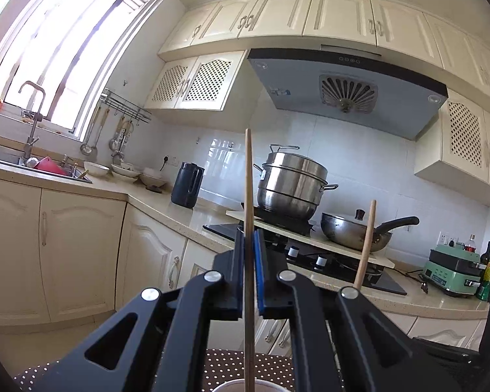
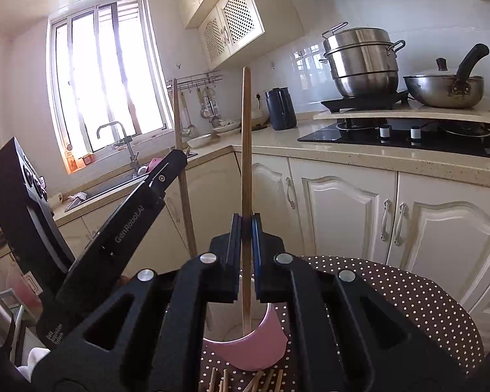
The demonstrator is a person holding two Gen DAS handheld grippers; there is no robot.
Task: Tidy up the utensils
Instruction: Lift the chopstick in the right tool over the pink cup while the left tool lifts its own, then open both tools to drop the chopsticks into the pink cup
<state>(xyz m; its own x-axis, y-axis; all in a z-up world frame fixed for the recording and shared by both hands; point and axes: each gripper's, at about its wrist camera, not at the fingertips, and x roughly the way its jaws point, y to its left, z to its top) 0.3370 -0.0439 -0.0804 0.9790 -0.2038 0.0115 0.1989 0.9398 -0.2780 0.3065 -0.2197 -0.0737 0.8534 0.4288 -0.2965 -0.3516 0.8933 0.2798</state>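
Nearest, loose wooden chopsticks lay on the brown, white-dotted table just before a pink cup. The right tool was clamped on one upright wooden chopstick whose lower end stood in the cup. The left tool, beside it, pinched a second upright chopstick above the cup's rim. Beyond stood cream cabinets, a black cooktop, a steel steamer pot and a steel wok.
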